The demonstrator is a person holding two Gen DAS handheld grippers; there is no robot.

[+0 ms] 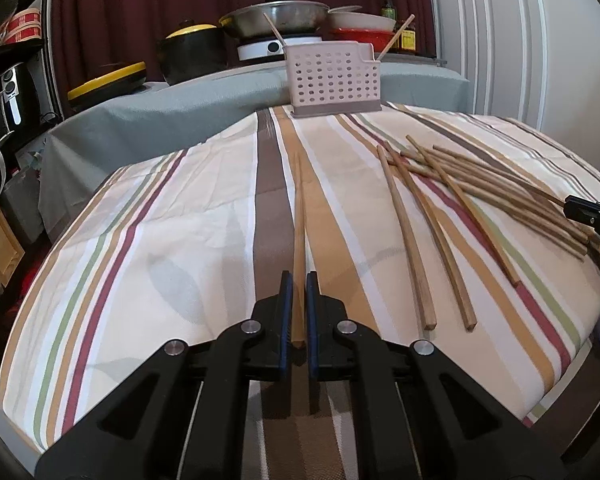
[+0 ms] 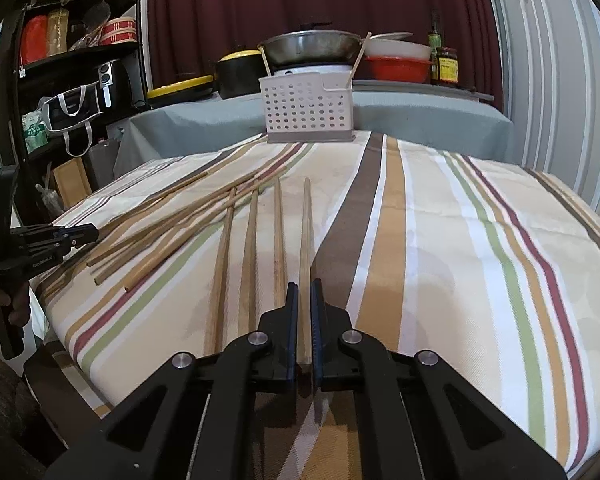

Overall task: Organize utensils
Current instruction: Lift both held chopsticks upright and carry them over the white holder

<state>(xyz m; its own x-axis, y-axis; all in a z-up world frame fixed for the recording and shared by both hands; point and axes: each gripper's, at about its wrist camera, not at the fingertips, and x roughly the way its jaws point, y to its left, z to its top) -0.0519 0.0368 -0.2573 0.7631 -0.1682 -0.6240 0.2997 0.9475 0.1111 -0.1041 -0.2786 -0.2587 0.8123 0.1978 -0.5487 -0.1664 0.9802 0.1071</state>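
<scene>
Left gripper (image 1: 299, 280) low over the striped surface (image 1: 160, 248), jaws pinching one wooden chopstick (image 1: 299, 216) that runs straight ahead along the cloth. Right gripper (image 2: 305, 290), same story: jaws clamped on its own chopstick (image 2: 306, 236), with three more lying just beside it to the left. Farther out, the loose pile of chopsticks (image 1: 480, 184) sprawls crisscrossed on the cloth. At the far edge stands the perforated utensil holder (image 1: 332, 80), upright, two chopsticks poking out.
</scene>
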